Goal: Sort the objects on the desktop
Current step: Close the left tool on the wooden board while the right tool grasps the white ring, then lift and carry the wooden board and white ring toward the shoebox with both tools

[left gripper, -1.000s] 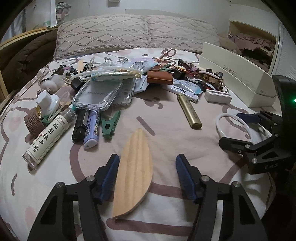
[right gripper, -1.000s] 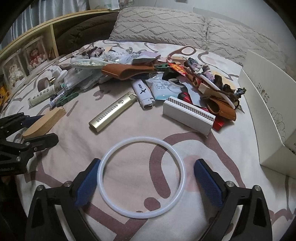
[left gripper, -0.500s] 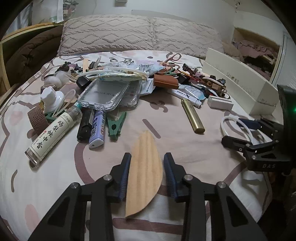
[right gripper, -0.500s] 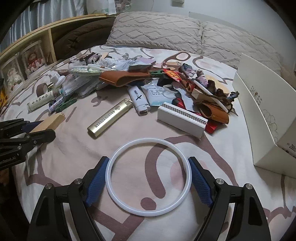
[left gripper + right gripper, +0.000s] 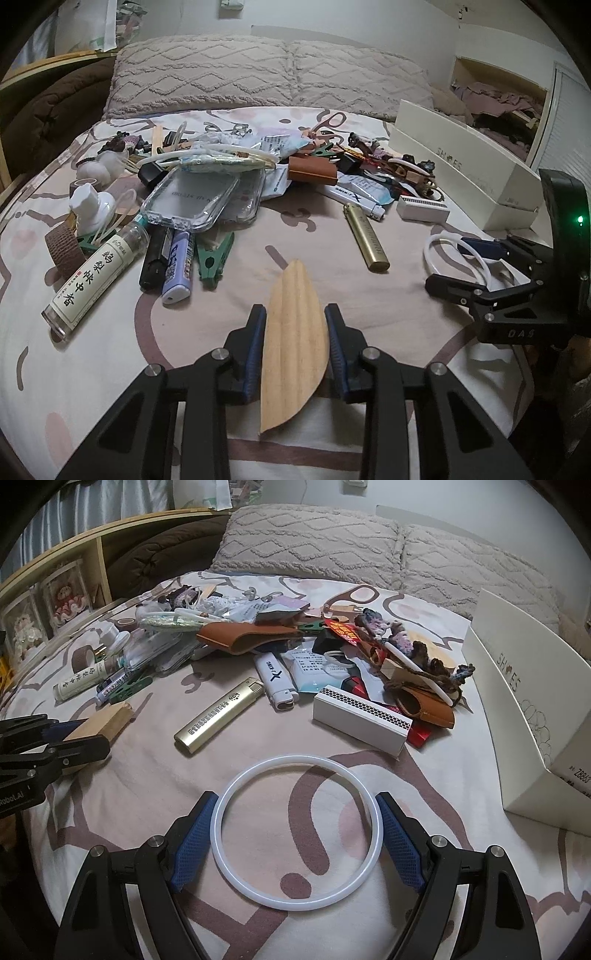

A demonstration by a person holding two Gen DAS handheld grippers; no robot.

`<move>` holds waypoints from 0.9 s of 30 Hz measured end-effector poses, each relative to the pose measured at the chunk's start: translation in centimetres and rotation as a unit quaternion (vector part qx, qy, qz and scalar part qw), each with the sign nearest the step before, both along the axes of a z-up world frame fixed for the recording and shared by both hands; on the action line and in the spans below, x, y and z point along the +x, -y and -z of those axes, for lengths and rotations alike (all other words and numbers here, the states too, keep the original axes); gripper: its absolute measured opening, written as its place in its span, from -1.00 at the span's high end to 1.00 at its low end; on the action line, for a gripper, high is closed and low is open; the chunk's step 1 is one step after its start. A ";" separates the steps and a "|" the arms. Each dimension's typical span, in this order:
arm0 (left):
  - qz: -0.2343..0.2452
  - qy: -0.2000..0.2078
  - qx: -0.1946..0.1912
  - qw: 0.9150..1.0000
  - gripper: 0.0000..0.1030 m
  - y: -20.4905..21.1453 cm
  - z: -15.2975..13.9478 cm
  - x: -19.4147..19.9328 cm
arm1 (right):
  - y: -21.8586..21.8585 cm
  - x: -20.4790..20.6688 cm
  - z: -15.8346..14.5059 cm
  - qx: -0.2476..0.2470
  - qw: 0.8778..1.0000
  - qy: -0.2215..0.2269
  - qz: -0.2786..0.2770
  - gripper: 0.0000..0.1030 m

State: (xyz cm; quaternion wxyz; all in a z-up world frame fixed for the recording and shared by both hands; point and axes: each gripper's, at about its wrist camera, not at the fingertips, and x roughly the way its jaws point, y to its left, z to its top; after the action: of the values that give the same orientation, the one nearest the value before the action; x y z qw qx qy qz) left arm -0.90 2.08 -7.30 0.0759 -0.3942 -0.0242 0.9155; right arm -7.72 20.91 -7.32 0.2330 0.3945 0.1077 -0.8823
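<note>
My left gripper (image 5: 295, 317) is shut on a leaf-shaped wooden piece (image 5: 293, 339) lying on the patterned bedsheet (image 5: 110, 369); both blue pads press its edges. It also shows in the right wrist view (image 5: 98, 725). My right gripper (image 5: 295, 805) has closed on a white ring (image 5: 295, 829), with both blue pads touching its outer rim; the ring keeps its round shape and lies on the sheet. The ring also shows in the left wrist view (image 5: 436, 251).
A pile of small objects covers the bed's far half: a gold lighter (image 5: 219, 716), a white lighter (image 5: 275, 681), a white box (image 5: 362, 720), a brown leather pouch (image 5: 243, 637), a labelled bottle (image 5: 92, 280). A white shoe box (image 5: 524, 709) stands at right. Pillows (image 5: 258, 74) lie behind.
Both grippers closed from wide open: the left onto the wooden piece, the right onto the white ring's rim. Both cameras drew back slightly.
</note>
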 end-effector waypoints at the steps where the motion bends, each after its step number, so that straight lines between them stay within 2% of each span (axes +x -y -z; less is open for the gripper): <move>1: 0.000 0.000 -0.001 1.000 0.38 0.0 0.0 0.0 | -0.1 0.0 -0.1 -0.002 1.000 0.000 0.001 -0.64; 11: 0.003 0.002 0.005 1.000 0.38 0.0 -0.3 0.1 | -0.6 0.2 -1.4 -0.028 0.999 -0.012 0.011 -0.64; 27: 0.014 -0.025 0.001 1.000 0.38 -1.4 -2.5 0.6 | -1.1 1.4 -4.1 -0.065 0.997 -0.050 0.014 -0.64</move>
State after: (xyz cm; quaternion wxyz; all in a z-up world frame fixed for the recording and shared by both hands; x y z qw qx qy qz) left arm -0.31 3.46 -4.81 0.0901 -0.3718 -0.0181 0.9238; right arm -6.33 21.97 -3.19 0.2400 0.3354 0.0563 -0.9092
